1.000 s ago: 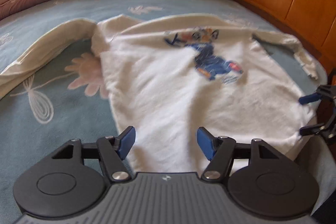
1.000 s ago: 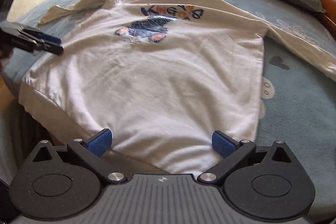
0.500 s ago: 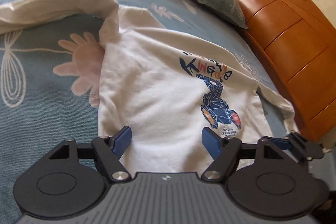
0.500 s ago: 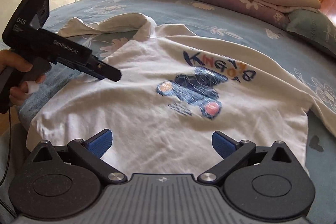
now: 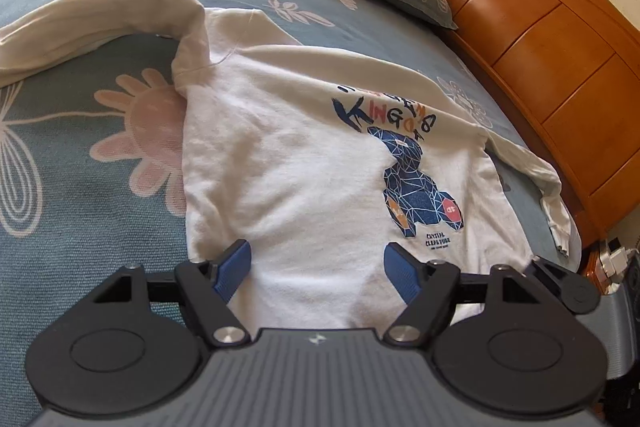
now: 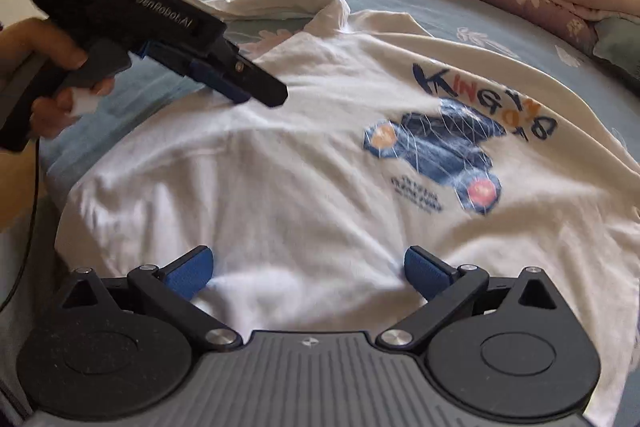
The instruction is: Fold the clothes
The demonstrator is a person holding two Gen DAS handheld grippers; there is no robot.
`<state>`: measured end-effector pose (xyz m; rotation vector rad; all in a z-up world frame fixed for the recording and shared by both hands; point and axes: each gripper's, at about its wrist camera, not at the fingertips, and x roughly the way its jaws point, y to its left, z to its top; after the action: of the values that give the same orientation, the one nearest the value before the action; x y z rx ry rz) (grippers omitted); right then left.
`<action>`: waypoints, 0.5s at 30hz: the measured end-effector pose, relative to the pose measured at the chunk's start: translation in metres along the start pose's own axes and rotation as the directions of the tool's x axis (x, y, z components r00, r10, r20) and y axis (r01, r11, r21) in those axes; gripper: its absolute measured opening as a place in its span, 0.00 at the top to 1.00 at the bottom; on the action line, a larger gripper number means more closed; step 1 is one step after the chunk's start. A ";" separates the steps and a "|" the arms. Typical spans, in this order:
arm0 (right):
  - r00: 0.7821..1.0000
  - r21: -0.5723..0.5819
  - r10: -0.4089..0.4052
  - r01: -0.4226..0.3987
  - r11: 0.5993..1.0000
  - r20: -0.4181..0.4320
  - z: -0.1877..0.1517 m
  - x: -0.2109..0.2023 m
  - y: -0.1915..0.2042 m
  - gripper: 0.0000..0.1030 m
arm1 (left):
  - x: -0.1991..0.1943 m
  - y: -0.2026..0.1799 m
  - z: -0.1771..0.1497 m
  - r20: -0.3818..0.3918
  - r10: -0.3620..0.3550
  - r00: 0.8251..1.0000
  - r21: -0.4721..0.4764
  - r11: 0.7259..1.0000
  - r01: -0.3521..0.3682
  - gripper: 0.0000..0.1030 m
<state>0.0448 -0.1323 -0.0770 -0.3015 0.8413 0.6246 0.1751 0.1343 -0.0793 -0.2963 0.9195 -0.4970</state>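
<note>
Both grippers have swung in over the sweatshirt (image 5: 288,163) since a second ago, so the bear print now sits much closer in each view and the left hand (image 6: 60,67) shows at 10 o'clock in the right wrist view. That white sweatshirt lies front-up and spread on the blue floral bedsheet (image 5: 80,147), one sleeve (image 5: 100,19) trailing off toward 10 o'clock, the other sleeve (image 5: 548,187) bunched at 3 o'clock near the wooden footboard (image 5: 540,39). The left gripper (image 5: 318,269) hangs wide open above the hem with nothing pinched; the right gripper (image 6: 308,269) gapes just as wide, also empty. Likely trouble: if the jaws close on only the top layer, the fold drags crooked. The crumpled sleeve at 3 o'clock could get trapped underneath, and the soft fabric may slip from shallow pinches.
</note>
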 end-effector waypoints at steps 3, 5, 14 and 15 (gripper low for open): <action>0.998 0.051 0.024 -0.021 0.998 -0.055 -0.001 -0.009 -0.008 0.00 | 0.000 -0.003 0.000 -0.003 0.010 1.000 0.035 0.999 -0.010 0.27; 0.998 0.071 0.007 -0.002 0.998 -0.063 0.008 -0.011 -0.009 0.00 | 0.000 -0.006 0.000 -0.006 0.020 1.000 0.056 0.998 -0.020 0.28; 0.991 0.158 -0.132 0.136 0.978 -0.037 -0.005 -0.008 -0.056 0.00 | 0.005 -0.030 -0.011 -0.009 0.125 0.992 0.246 0.962 -0.119 0.27; 0.991 0.171 -0.129 0.134 0.976 -0.035 -0.015 -0.016 -0.060 0.00 | 0.006 -0.033 -0.012 -0.006 0.134 0.991 0.268 0.955 -0.128 0.27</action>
<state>0.0651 -0.1928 -0.0744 -0.2055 0.8851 0.4221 0.1589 0.1030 -0.0759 0.0168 0.8770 -0.4962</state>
